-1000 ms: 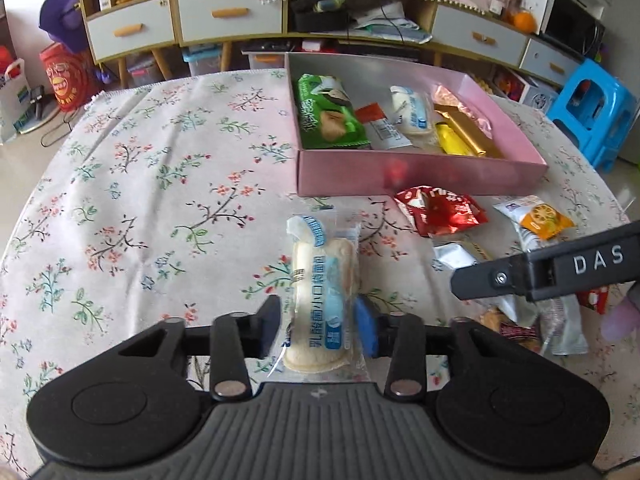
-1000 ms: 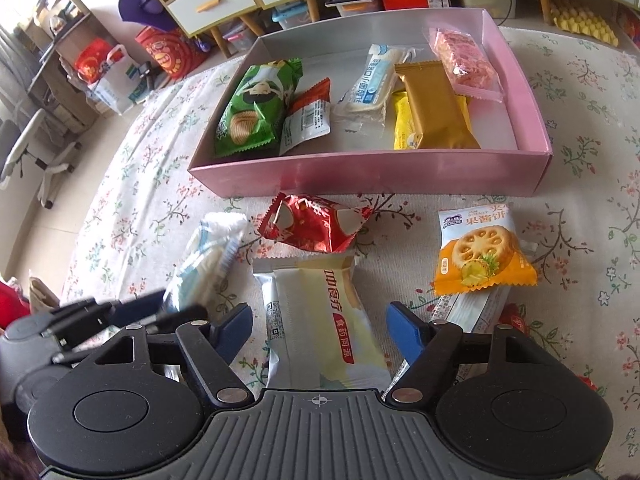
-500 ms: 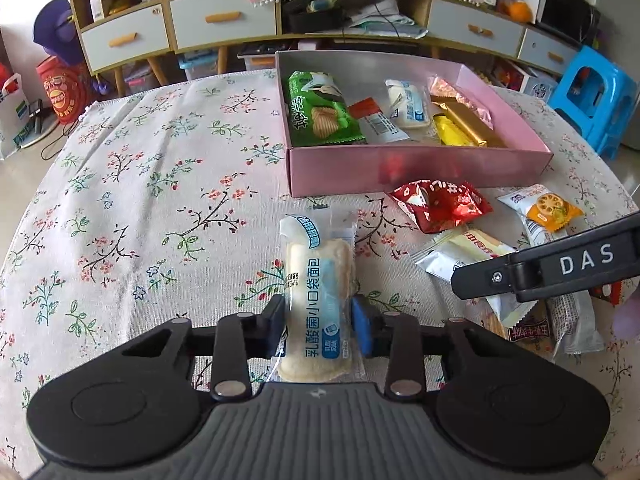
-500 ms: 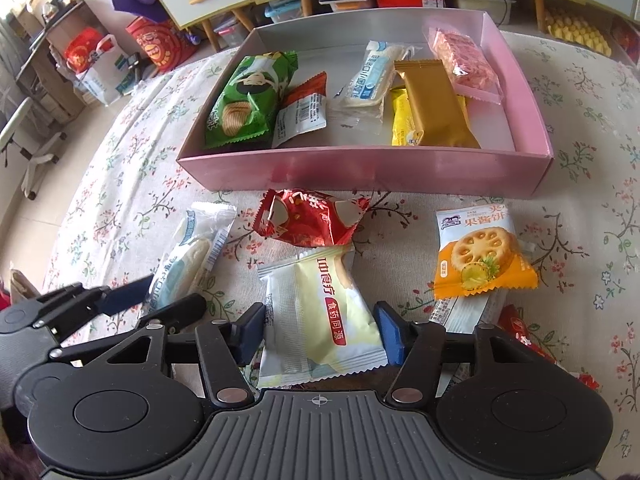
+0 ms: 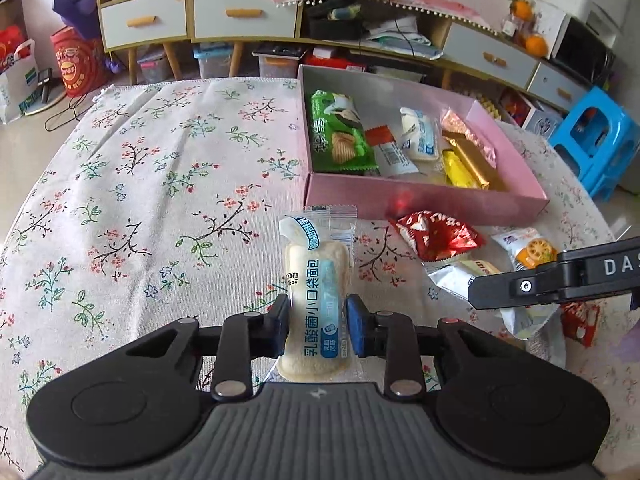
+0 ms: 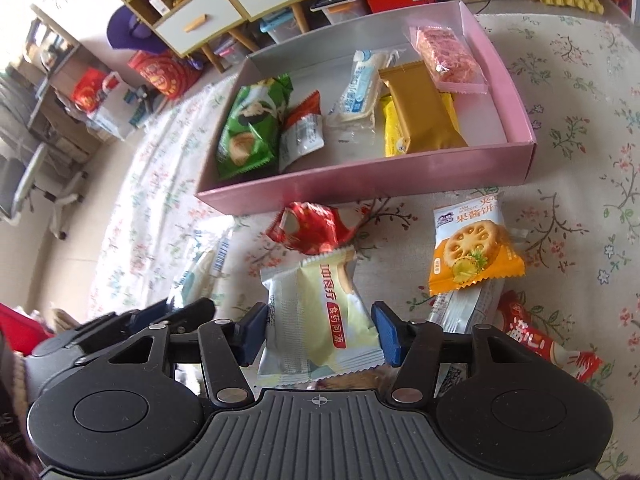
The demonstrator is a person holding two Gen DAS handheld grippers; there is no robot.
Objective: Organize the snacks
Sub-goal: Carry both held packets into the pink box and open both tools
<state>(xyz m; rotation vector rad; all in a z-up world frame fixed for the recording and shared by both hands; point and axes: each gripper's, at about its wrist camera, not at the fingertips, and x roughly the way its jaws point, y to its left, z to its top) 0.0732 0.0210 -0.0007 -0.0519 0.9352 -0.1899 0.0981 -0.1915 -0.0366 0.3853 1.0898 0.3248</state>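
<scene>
My left tongs (image 5: 315,325) are closing on the bread pack (image 5: 316,300), blue pads pressing both its sides; pack runs lengthwise from lower centre of the left view up toward the box, far end lifted off the cloth. My right tongs (image 6: 320,334) are clamped on the yellow pack (image 6: 320,316), lower centre of the right view, pads (image 6: 386,334) against both edges. Red pack (image 6: 312,226) sits just above it, touching its top edge. Orange biscuit pack (image 6: 472,248) to the right, lying over a clear-wrapped pack (image 6: 460,312); another red wrapper (image 6: 548,348) at lower right. Pink box (image 6: 368,182) fills the upper centre, on the floral counter (image 5: 160,200). Inside it: green chips bag (image 6: 250,128) at left, small red-white sachet (image 6: 302,132) beside it, a second bread pack (image 6: 360,88) in the middle, gold pack (image 6: 420,108) over a yellow one (image 6: 394,134), pink pack (image 6: 446,56) at the upper right. Drawers (image 5: 176,20) and a blue stool (image 5: 596,140) behind.
</scene>
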